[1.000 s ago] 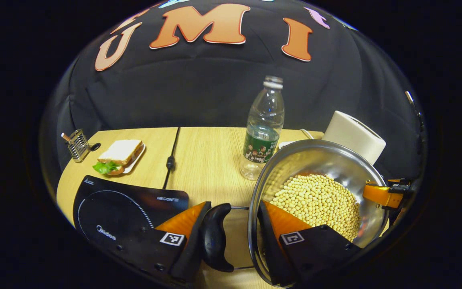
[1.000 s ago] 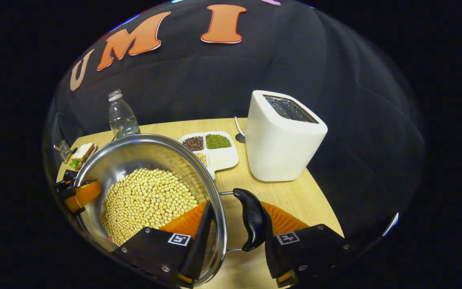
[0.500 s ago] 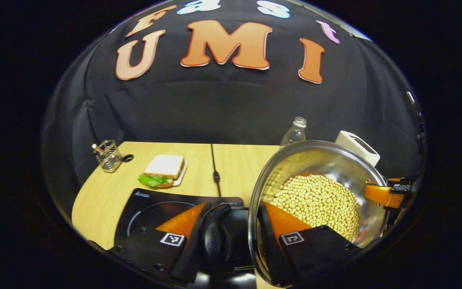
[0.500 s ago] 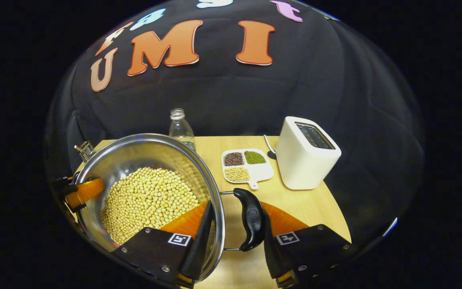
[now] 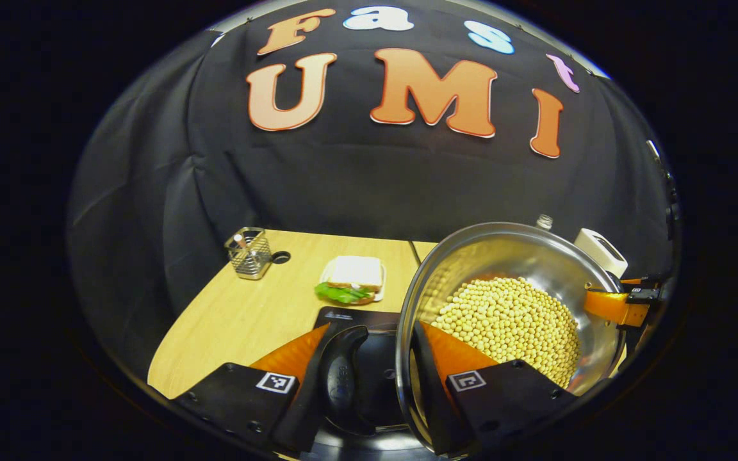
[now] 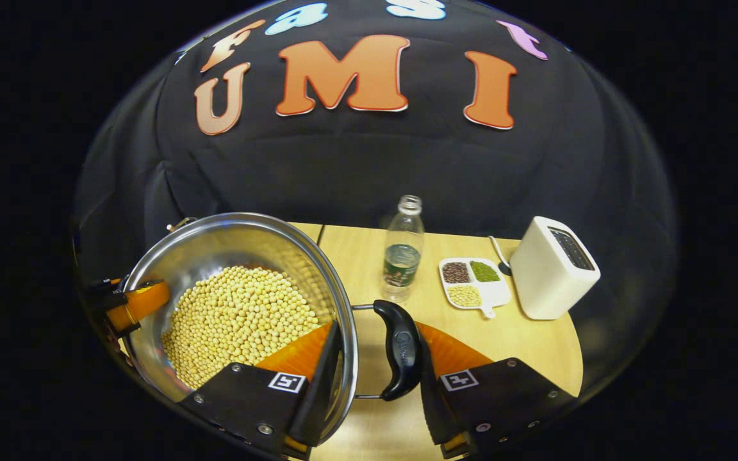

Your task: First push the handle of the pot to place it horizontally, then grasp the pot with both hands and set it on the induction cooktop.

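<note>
Pot (image 5: 510,301) hangs between our two grippers, full of beans (image 5: 510,320) and carried above the table (image 5: 254,314). Our left gripper (image 5: 369,384) has one finger outside the left handle (image 5: 342,378) and the other inside the rim; our right gripper (image 6: 375,378) straddles the right handle (image 6: 401,349) and the wall likewise. Both sets of tongs stand narrow, and each seems to pinch handle and wall together, though we cannot tell for sure that both fingers press. In the left gripper view the cooktop (image 5: 356,317) lies just under the left handle and the pot's left edge, so we judge the pot has nearly arrived over it. To do this step well, we should keep both grippers level with each other so the beans do not slide and spill, bring the pot's middle over the cooktop, lower it straight down, and open the tongs only once the base sits flat. Counting: one pot with two handles, one cooktop, one sandwich (image 5: 353,278), one wire holder (image 5: 248,253), one bottle (image 6: 402,256), one toaster (image 6: 555,266), and one tray (image 6: 475,282) with three kinds of beans in its compartments.
</note>
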